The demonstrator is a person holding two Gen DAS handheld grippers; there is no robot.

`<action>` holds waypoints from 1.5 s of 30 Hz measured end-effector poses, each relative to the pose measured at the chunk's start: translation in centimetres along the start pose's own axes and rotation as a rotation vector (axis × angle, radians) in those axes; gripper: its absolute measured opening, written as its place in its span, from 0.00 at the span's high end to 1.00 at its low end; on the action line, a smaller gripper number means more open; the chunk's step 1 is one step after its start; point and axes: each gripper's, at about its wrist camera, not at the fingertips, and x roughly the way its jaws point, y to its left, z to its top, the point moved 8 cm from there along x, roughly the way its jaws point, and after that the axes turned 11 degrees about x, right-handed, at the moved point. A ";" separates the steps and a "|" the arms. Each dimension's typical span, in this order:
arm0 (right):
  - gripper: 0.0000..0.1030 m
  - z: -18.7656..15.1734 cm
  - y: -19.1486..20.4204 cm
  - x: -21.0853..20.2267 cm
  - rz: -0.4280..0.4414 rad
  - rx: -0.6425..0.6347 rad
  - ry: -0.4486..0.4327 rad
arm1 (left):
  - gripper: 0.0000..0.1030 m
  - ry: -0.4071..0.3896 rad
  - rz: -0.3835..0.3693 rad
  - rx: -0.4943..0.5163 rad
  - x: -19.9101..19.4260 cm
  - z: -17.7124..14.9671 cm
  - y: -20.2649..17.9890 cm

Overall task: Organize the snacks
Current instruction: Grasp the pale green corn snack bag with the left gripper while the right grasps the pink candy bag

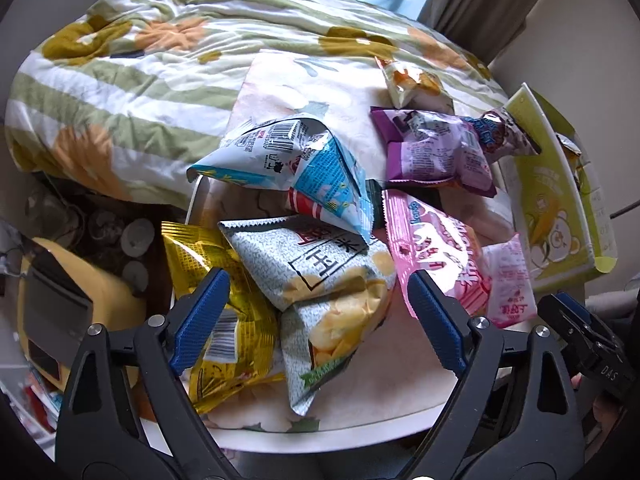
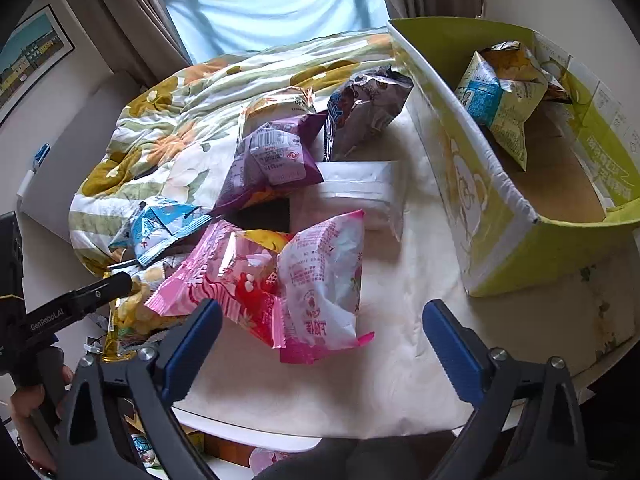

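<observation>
Several snack bags lie heaped on a round white table [image 1: 380,412]. My left gripper [image 1: 320,300] is open and empty, its jaws either side of a grey-white chip bag [image 1: 320,280], with a gold bag [image 1: 212,264] at its left and a pink bag [image 1: 436,248] at its right. A blue-white bag [image 1: 304,160] and a purple bag [image 1: 436,152] lie behind. My right gripper [image 2: 322,330] is open and empty just before a pink-white bag [image 2: 320,280]. A green cardboard box [image 2: 500,208] at the right holds a yellow-blue bag [image 2: 500,96].
A flowered quilt [image 1: 140,60] is bunched behind and left of the table. The left gripper's black body [image 2: 76,304] shows at the left edge of the right wrist view. A clear white pouch [image 2: 356,196] and a dark foil bag [image 2: 364,108] lie near the box.
</observation>
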 end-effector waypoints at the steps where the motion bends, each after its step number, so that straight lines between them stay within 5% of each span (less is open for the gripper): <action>1: 0.06 0.1 -0.2 0.6 0.003 0.001 0.009 | 0.17 0.009 0.009 -0.001 0.5 0.1 0.1; 14: 0.17 0.2 -1.2 4.0 0.016 -0.017 0.082 | 0.17 0.067 0.069 0.073 3.3 0.2 -2.1; 20: 0.25 0.0 -1.9 4.9 0.020 -0.024 0.109 | 0.25 0.089 0.078 0.073 4.2 -0.2 -2.5; 33: 0.27 -0.8 -2.6 5.9 0.025 -0.001 0.140 | 0.33 0.098 0.093 0.103 3.7 -0.8 -2.6; 45: 0.54 -1.4 -2.4 5.7 0.044 -0.006 0.126 | 0.33 0.080 0.086 0.131 2.4 -1.7 -3.1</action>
